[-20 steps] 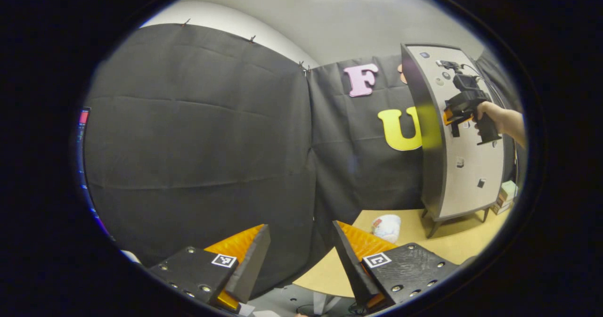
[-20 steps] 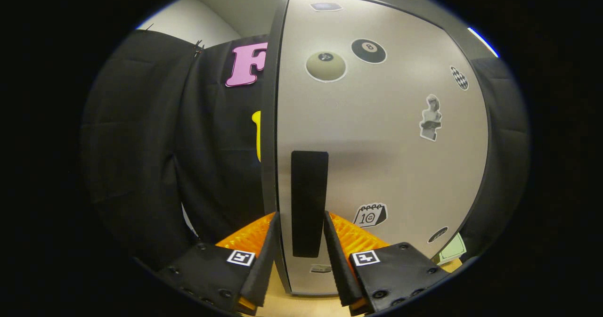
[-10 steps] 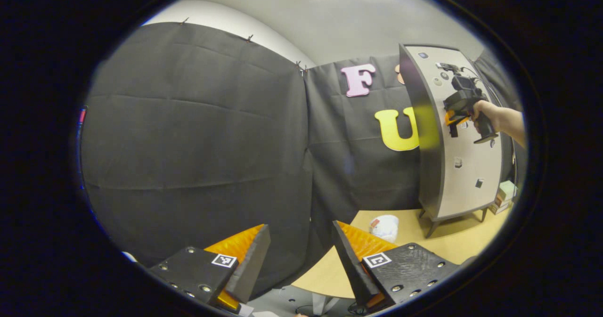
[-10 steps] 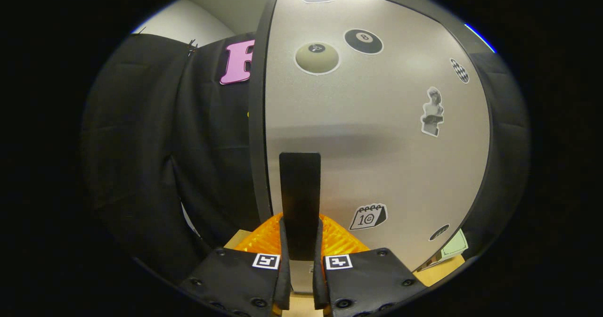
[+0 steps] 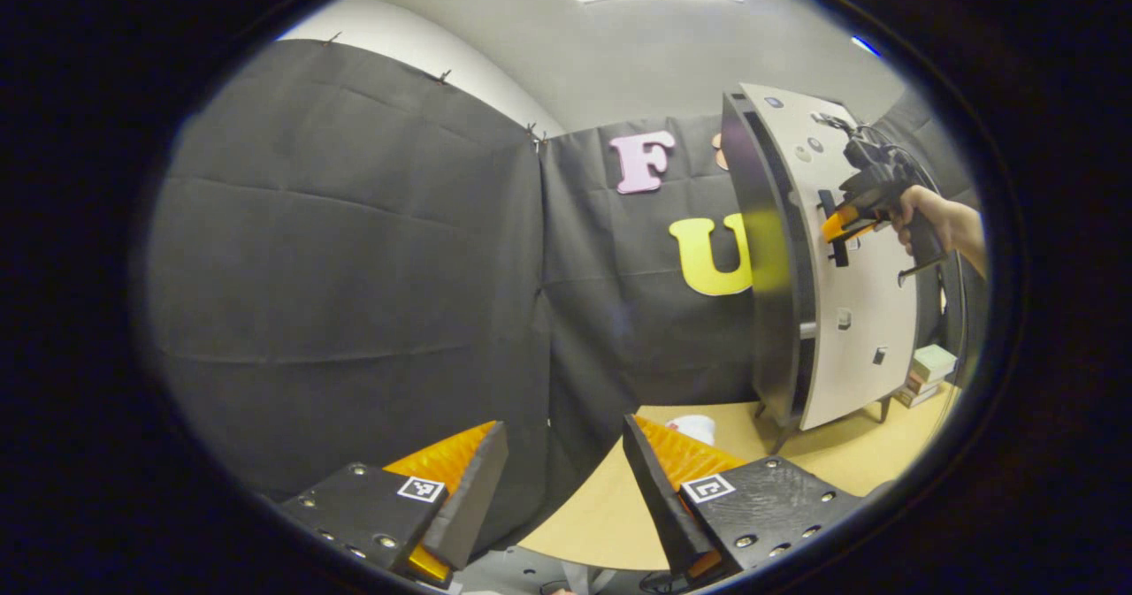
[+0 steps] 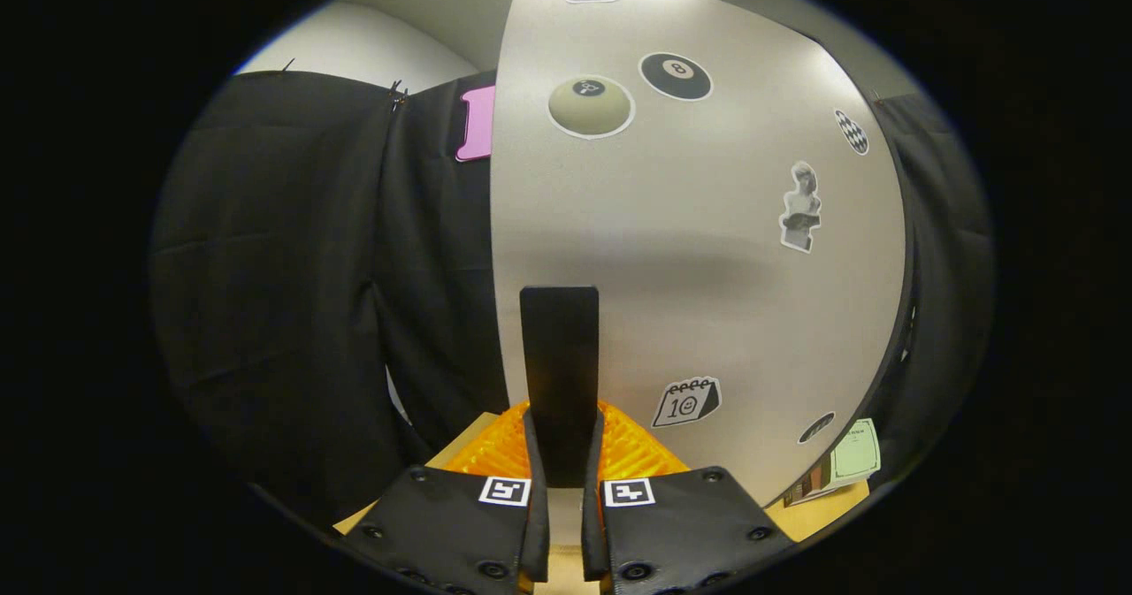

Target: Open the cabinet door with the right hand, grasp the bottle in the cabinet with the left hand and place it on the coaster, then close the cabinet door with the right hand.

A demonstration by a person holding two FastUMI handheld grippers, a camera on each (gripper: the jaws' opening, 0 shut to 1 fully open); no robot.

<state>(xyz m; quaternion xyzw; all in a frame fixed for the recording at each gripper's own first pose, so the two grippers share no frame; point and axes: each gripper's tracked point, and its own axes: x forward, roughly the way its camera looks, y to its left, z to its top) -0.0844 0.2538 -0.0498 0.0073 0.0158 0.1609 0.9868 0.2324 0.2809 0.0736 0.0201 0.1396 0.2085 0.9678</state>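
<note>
Right gripper view: calendar sticker (image 6: 688, 400) on door (image 6: 707, 250) reads "10".

Tan surface (image 5: 814, 462) beyond the fingers; small white object (image 5: 692, 426) just past the right fingertip; stacked books (image 5: 924, 374) far right, by the surface's edge.

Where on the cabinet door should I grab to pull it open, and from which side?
Grip the upright bar handle near the cabinet door's free edge, coming straight at the door face with one finger on each side. It stands proud of the flat panel, and the right gripper is shut on it that way.
</note>
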